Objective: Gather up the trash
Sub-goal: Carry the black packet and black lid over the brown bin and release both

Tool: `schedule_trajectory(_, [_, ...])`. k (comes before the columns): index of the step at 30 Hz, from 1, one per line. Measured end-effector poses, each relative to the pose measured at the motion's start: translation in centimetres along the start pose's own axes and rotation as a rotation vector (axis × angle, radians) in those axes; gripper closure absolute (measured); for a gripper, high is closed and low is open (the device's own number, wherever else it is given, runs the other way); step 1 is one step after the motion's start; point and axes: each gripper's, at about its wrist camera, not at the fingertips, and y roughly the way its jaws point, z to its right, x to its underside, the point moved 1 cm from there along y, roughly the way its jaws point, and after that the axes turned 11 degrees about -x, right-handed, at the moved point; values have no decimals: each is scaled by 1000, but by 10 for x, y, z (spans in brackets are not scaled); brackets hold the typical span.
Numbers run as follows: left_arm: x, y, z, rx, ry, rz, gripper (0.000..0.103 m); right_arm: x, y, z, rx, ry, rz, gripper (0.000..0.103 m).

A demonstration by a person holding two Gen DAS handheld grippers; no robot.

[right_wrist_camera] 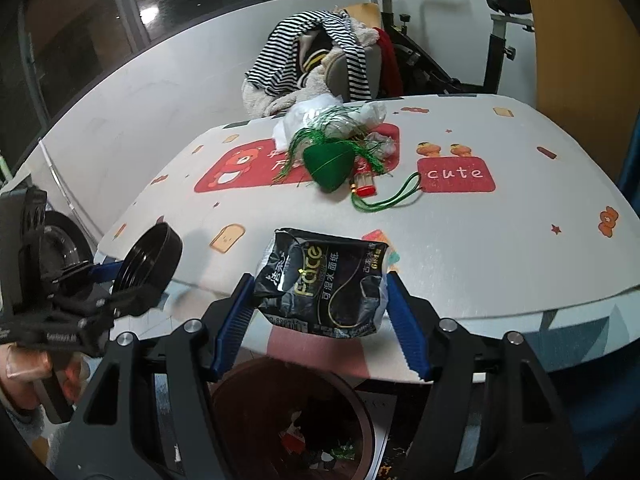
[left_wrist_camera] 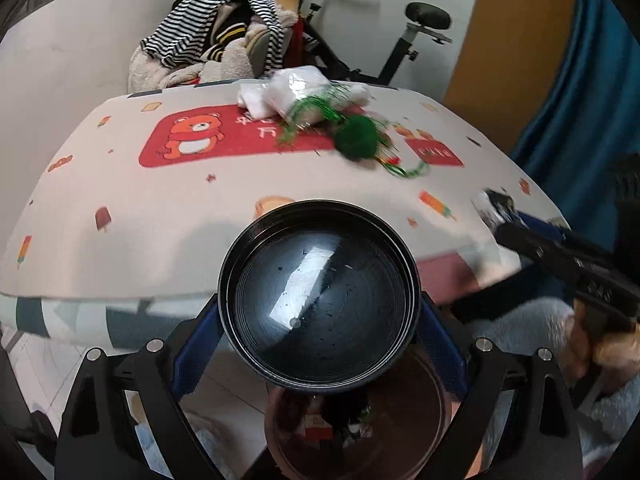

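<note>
My left gripper (left_wrist_camera: 320, 308) is shut on a round black plastic bowl (left_wrist_camera: 320, 300), its blue pads pressing the rim from both sides. The bowl hangs over a brown trash bin (left_wrist_camera: 438, 404) with scraps inside. My right gripper (right_wrist_camera: 320, 280) is shut on a black tissue pack (right_wrist_camera: 324, 284) at the table's near edge, above the same bin (right_wrist_camera: 226, 390). The right wrist view has the left gripper (right_wrist_camera: 100, 276) and its bowl (right_wrist_camera: 148, 264) at the left. Farther back on the table lie a green tasselled ornament (right_wrist_camera: 330, 166) and crumpled clear plastic bags (right_wrist_camera: 316, 114).
The table (right_wrist_camera: 500, 248) wears a white cloth with bear and "cute" prints. Behind it stand a chair heaped with striped clothes (right_wrist_camera: 308, 52) and an exercise bike (right_wrist_camera: 496, 36). A blue curtain (left_wrist_camera: 576, 92) hangs at the right. A hand (right_wrist_camera: 24, 368) grips the left tool.
</note>
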Motion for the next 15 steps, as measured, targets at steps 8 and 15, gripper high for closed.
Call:
schedule_trajectory(8, [49, -1, 22, 19, 29, -52, 13, 24, -9, -10, -2, -33, -6, 37])
schedule_trajectory(15, [75, 15, 33, 6, 79, -119, 13, 38, -11, -10, 4, -31, -16, 37])
